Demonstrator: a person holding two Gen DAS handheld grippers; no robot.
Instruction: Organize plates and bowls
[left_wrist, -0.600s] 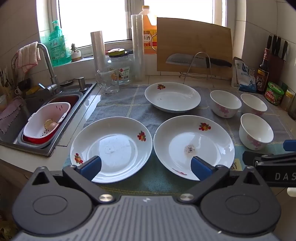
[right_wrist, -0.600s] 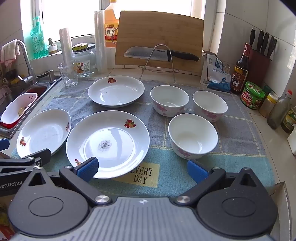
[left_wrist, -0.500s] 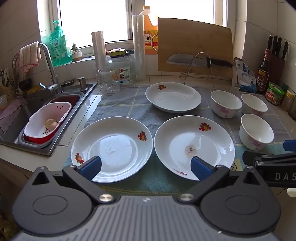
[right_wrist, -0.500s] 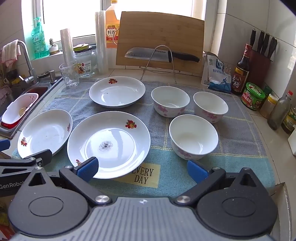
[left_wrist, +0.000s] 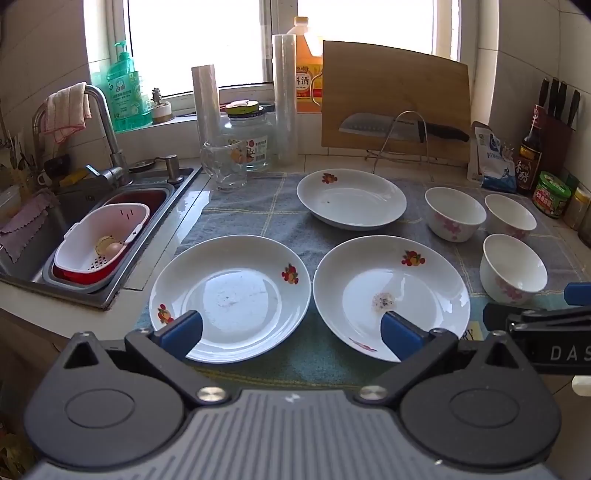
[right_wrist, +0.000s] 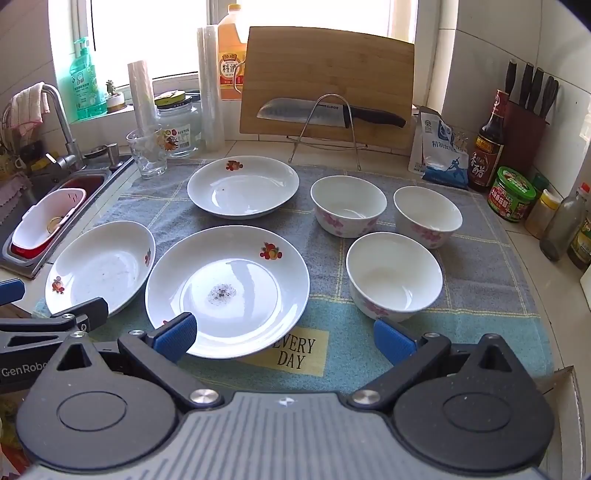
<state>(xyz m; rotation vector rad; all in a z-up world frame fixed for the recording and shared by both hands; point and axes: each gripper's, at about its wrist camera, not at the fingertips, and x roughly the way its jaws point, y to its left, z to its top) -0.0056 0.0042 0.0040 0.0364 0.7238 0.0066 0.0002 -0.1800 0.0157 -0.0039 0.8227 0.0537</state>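
Note:
Three white plates with fruit prints lie on a grey-blue towel (right_wrist: 491, 266): a near left plate (left_wrist: 229, 295), a near middle plate (left_wrist: 391, 295) with a dark speck patch, and a far plate (left_wrist: 351, 201). Three white bowls with pink flowers stand to the right: two at the back (right_wrist: 349, 205) (right_wrist: 427, 214), one in front (right_wrist: 393, 275). My left gripper (left_wrist: 290, 334) is open and empty, held over the near edges of the two near plates. My right gripper (right_wrist: 284, 338) is open and empty, between the middle plate (right_wrist: 227, 288) and the front bowl.
A sink (left_wrist: 122, 206) with a pink-white basket (left_wrist: 99, 240) lies at the left. A glass (left_wrist: 223, 166), a jar (left_wrist: 247, 136) and rolls stand behind the towel. A cutting board (right_wrist: 328, 85) with a knife leans at the back. Bottles and jars (right_wrist: 511, 192) line the right wall.
Both grippers have moved slightly forward toward the dishes. Nothing on the counter has moved.

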